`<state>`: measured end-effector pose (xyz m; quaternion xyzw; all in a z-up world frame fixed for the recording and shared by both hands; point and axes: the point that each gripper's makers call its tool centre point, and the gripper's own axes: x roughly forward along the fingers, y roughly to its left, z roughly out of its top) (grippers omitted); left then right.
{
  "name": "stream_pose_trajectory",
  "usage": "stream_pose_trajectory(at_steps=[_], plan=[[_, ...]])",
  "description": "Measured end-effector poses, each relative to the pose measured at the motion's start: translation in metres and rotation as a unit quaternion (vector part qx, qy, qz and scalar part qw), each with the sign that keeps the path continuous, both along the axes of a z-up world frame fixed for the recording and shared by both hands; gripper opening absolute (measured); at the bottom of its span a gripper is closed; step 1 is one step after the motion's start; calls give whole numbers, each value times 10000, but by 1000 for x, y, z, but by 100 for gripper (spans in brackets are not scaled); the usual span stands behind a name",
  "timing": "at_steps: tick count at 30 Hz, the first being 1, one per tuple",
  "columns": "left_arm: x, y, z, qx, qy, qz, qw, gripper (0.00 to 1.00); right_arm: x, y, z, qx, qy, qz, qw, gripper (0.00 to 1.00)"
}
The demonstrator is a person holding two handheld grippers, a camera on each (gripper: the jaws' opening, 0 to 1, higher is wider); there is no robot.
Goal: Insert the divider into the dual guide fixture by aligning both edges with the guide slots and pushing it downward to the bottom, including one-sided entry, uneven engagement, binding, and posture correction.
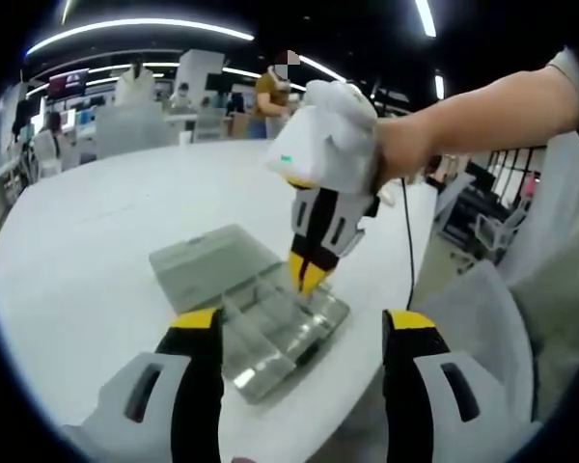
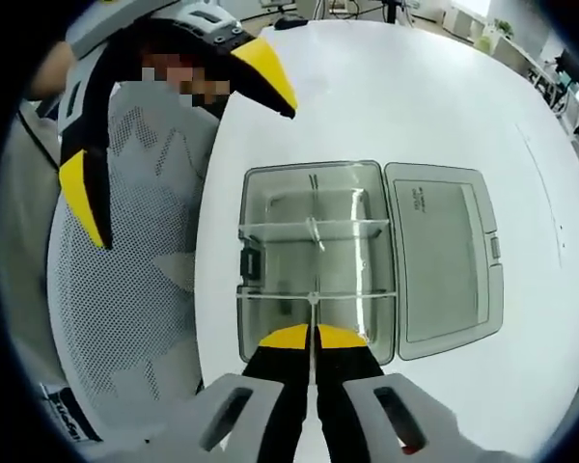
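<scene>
White tabletop (image 1: 87,241), round-edged and matte, carries the scene in both views, and past it in the left gripper view lies an open office hall with long ceiling light strips (image 1: 135,27), desks, white chairs (image 1: 130,121) and a person standing at the far side. On the table sits a clear plastic box (image 1: 270,318) with its lid (image 1: 198,260) swung open flat beside it. In the left gripper view the left gripper (image 1: 304,333) hangs low with its yellow-tipped jaws spread wide, holding nothing, near the box's close edge. To the right, the right gripper (image 1: 307,275), held in a white-gloved hand (image 1: 333,130), points down into the box. In the right gripper view a white mesh chair (image 2: 125,289) stands at the left beside the table edge, with the left gripper (image 2: 174,125) above it, jaws apart. Further right the box (image 2: 314,260) lies open, lid (image 2: 444,260) to its right, one cross divider (image 2: 314,230) already seated. The right gripper (image 2: 312,340) is pinched on a thin clear divider (image 2: 313,309), upright, at the box's near compartment.
</scene>
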<state>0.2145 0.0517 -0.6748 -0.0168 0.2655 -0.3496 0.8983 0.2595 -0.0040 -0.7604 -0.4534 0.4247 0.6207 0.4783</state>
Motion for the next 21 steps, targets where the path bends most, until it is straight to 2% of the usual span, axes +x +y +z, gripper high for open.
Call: stream_pose_trajectory(at_steps=[1, 6, 12, 21], plan=[[0, 0, 0, 1, -2, -6, 10000, 66, 0, 1, 2, -26, -85, 149, 9999, 0], [0, -2, 0, -3, -3, -24, 10000, 66, 1, -1, -3, -36, -1, 5, 10000, 0], [0, 1, -2, 16, 20, -12, 10000, 66, -1, -1, -5, 49, -60, 189, 9998, 0], [0, 2, -1, 44, 29, -16, 10000, 65, 0, -2, -10, 128, -29, 99, 9999, 0]])
